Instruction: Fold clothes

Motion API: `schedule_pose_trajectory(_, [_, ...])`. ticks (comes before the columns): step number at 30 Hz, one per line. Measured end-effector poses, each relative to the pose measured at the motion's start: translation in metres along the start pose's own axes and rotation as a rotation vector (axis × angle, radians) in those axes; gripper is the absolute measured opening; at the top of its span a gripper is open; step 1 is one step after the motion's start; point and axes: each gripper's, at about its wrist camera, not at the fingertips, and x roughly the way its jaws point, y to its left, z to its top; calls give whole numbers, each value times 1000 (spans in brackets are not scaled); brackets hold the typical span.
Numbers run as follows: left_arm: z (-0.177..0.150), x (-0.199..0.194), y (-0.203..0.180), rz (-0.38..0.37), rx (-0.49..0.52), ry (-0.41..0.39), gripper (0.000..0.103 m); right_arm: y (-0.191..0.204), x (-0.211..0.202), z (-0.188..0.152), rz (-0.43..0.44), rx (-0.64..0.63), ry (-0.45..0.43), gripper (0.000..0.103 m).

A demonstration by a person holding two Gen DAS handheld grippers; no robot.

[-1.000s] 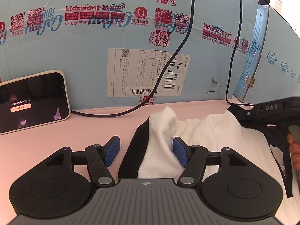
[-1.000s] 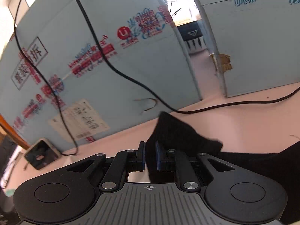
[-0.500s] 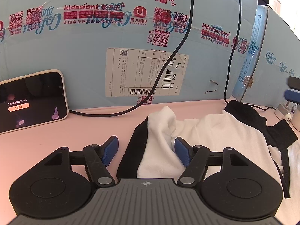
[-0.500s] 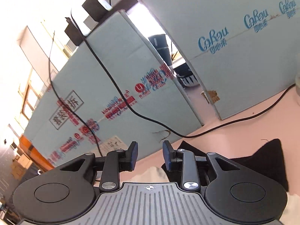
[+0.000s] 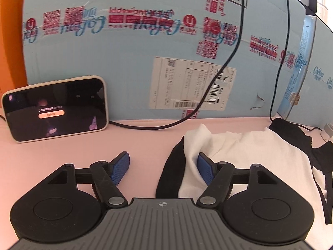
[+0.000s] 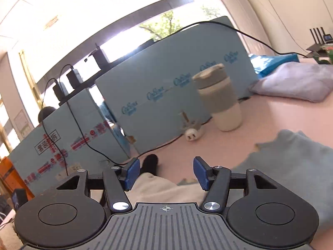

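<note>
A white and black garment (image 5: 249,152) lies crumpled on the pink table (image 5: 83,152), to the right in the left wrist view. My left gripper (image 5: 163,168) sits low at its left end with its jaws opening. The garment's black edge lies between the fingers and the white cloth leans on the right pad; the left pad is clear of it. My right gripper (image 6: 165,173) hovers over the same garment's white part (image 6: 158,185) and a black tip (image 6: 150,162). Its jaws are opening with nothing between them.
Blue cardboard boxes (image 5: 135,66) wall the table's far side, with a phone (image 5: 56,108) and a black cable (image 5: 156,127) at their foot. In the right wrist view stand a lidded cup (image 6: 220,102), a white plug (image 6: 192,134), a grey-blue cloth (image 6: 291,166) and a lilac bundle (image 6: 295,81).
The right gripper let go of the black cloth, opened and swung right, so the cup came into its view. It left the left wrist view. The left jaws spread a little wider.
</note>
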Motion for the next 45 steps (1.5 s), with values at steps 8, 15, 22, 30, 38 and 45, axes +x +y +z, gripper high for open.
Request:
schedule_pose_trajectory(8, [-12,-37,9,-33,25,-39,82,-37,-19,-23,-1,50,56,60])
schedule_pose_trajectory(15, [-28,-66,41,-117,-137,-23,86,-53,-36,-33,46,90,35,68])
schedule_pose_trajectory(22, [-41,-67,64,-341,-435,68,96,-52,-42,-41,134,119,24,72])
schedule_pose_trajectory(30, [-39,-61,61,-431,-639,134,98,-46,-49,-51,170,98,28,75])
schedule_pose_trajectory(38, [-24,-38,37,-367,-567,107,103,-45,-47,-58,161,90,20,78])
schedule_pose_trajectory(45, [-24,-35,28,-332,-480,54,102,-50,-52,-59,177,108,10,78])
